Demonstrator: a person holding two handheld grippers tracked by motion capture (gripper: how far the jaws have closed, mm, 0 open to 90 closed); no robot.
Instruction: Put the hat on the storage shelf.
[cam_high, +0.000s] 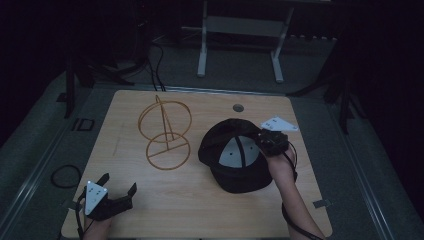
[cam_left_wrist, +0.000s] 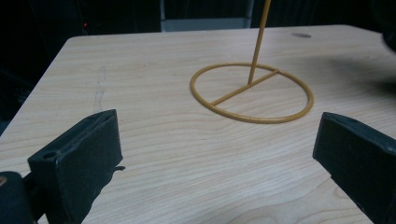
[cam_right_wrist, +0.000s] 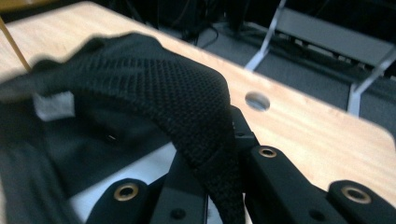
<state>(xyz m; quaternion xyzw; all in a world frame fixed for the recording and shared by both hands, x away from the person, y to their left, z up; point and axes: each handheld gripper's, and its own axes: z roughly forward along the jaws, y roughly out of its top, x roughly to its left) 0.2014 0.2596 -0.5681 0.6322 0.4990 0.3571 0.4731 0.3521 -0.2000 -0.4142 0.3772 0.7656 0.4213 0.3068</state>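
Black mesh fills your right claw: its jaws are pinched on the rim of the cap, at the cap's far right edge. The cap lies upside down on the right half of the worktop, its pale lining facing up and its brim pointing toward you, well inside the right edge. Beyond your right hand there is a strip of bare wood, with a small round hole near the far edge.

Your left claw sits at the near left corner, jaws spread wide with nothing between them, hovering close over the wood just inside the near edge. Ahead of it stands the yellow wire stand: a flat ring base with a crossbar, an upright rod, and hoops above. The stand is left of centre, just beside the cap but apart from it. Bare wood lies between your left claw and the ring base, and along the whole left side of the worktop.
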